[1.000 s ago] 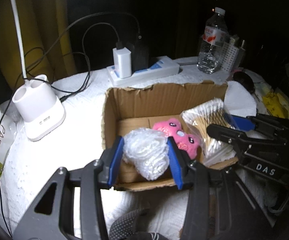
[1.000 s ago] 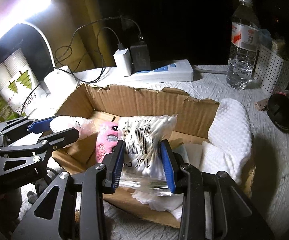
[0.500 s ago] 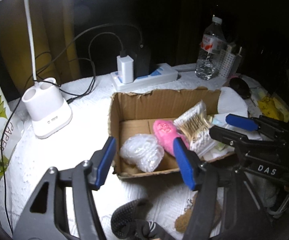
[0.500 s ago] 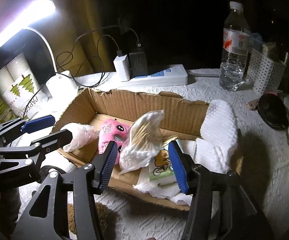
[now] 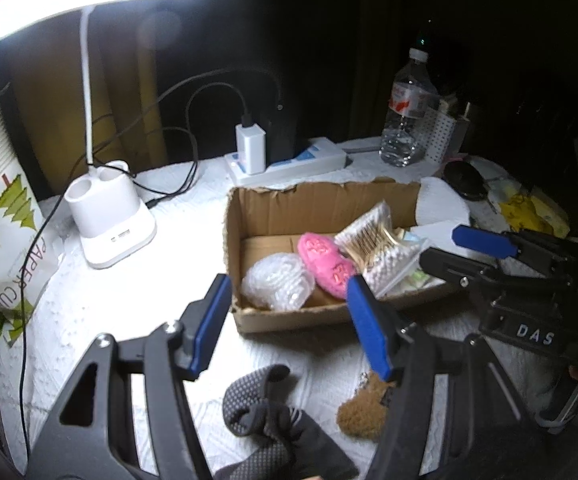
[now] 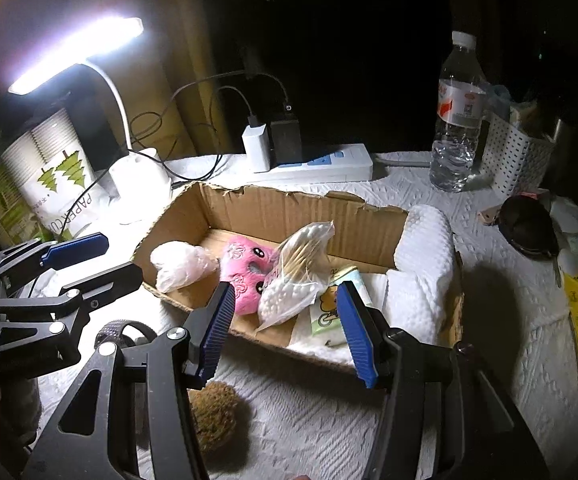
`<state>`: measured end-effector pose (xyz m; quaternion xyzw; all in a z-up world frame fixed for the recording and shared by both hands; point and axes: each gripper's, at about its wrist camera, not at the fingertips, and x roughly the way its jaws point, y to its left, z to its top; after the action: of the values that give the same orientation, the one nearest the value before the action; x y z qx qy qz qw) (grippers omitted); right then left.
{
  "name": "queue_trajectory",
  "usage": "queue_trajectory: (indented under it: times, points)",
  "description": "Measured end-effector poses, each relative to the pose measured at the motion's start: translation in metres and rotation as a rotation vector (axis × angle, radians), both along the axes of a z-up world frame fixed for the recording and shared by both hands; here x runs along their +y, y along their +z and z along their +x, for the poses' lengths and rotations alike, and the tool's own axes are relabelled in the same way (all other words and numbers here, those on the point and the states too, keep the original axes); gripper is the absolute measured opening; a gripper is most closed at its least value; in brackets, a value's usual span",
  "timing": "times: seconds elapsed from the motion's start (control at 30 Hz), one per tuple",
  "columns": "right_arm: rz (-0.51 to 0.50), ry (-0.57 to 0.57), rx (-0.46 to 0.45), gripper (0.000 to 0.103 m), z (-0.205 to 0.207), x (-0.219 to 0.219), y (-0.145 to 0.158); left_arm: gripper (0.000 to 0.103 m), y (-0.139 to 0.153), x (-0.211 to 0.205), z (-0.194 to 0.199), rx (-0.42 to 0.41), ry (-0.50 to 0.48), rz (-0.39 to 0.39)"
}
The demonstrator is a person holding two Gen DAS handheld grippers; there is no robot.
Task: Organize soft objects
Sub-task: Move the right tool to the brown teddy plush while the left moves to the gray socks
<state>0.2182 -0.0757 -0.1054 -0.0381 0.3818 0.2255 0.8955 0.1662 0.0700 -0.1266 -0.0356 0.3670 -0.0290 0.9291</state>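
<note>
A torn cardboard box (image 5: 321,204) holds a bubble-wrap wad (image 5: 279,286), a pink plush (image 5: 325,262) and a bag of cotton swabs (image 5: 381,248). My left gripper (image 5: 288,280) hangs open above the box's near edge with nothing between its pads. My right gripper (image 6: 286,286) is open too, over the near rim in front of the swab bag (image 6: 297,272), and grips nothing. Each gripper shows in the other's view: the right gripper (image 5: 439,245), the left gripper (image 6: 123,256). A grey sock (image 5: 265,412) and a brown fuzzy toy (image 5: 361,412) lie on the table before the box.
A folded white towel (image 6: 421,264) and a tissue packet (image 6: 329,304) fill the box's right end. Behind stand a lit desk lamp (image 5: 109,216), a power strip (image 5: 289,160), a water bottle (image 5: 409,120) and a white basket (image 6: 517,160). A paper-cup pack (image 5: 1,220) is at the left.
The left gripper let go of the bubble wrap and the right let go of the swab bag. Both opened and drew back and up from the box.
</note>
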Motion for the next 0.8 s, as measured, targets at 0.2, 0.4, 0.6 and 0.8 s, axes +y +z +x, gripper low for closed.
queue_trajectory:
  times: [0.2,0.4,0.6,0.8]
  points:
    - [-0.003,-0.001,-0.019,0.056,-0.014,0.0,0.007,0.062,0.005,0.004,-0.018,-0.019,0.005,-0.009]
    - [-0.007,0.003,-0.029,0.056,-0.03,0.003,0.01,0.062,0.005,0.006,-0.035,-0.025,0.01,-0.013]
    - [-0.015,0.009,-0.03,0.056,-0.043,0.008,0.008,0.062,0.001,0.011,-0.049,-0.024,0.017,-0.02]
    - [-0.021,0.014,-0.02,0.056,-0.055,0.012,0.001,0.062,-0.008,0.017,-0.061,-0.01,0.024,-0.025]
